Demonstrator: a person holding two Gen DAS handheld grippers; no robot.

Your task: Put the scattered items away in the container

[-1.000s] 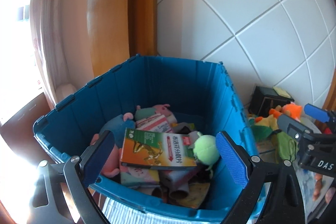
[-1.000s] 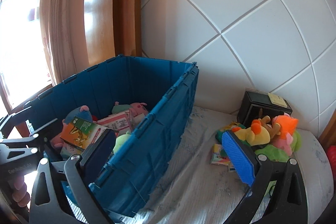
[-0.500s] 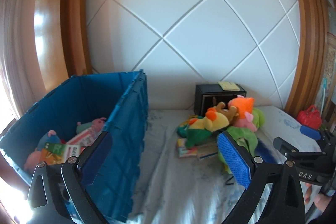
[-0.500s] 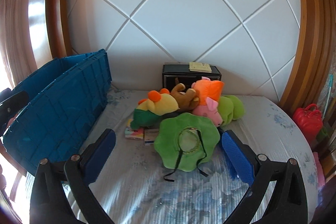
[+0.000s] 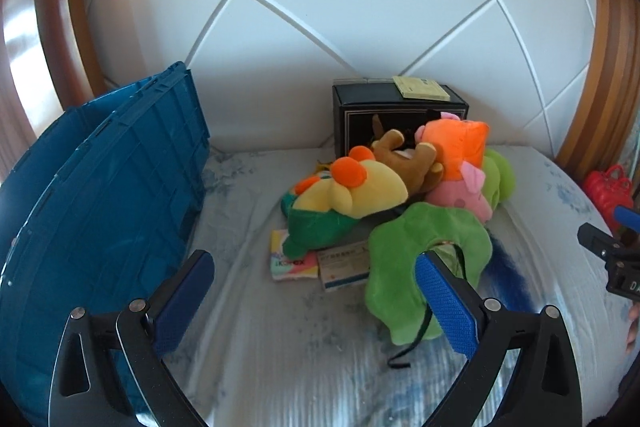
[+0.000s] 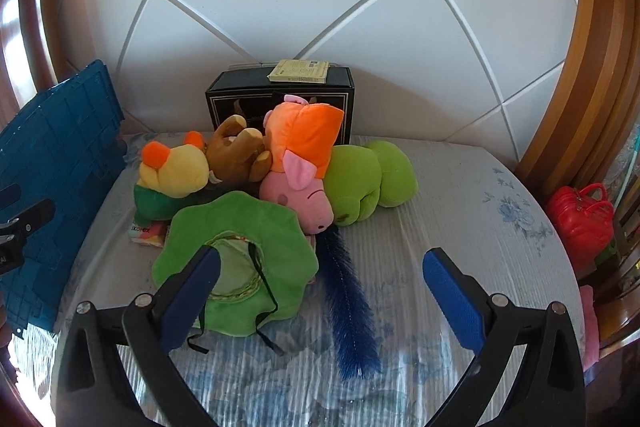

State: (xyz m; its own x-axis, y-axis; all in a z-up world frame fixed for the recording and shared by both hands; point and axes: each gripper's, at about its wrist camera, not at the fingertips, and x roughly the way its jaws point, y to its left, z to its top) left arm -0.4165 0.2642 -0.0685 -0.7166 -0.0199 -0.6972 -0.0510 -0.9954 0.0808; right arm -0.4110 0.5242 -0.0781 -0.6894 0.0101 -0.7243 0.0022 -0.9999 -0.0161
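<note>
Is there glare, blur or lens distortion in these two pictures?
Left wrist view: the fisheye bends the blue crate and wall grooves; glare on the wooden frame at left. Right wrist view: same bending; toys like the green hat stay sharp; dark corners.

Left gripper (image 5: 316, 291): jaws spread wide, nothing between blue pads (image 5: 446, 311), black fingers reaching forward and level. Its tip also visible at left edge of right wrist view (image 6: 24, 223).

Right gripper (image 6: 320, 287): jaws spread wide, empty, blue pads (image 6: 452, 297) facing each other. Its body shows at right edge of left wrist view (image 5: 612, 251), with fingertip of person's hand (image 5: 633, 323) just below it.
</note>
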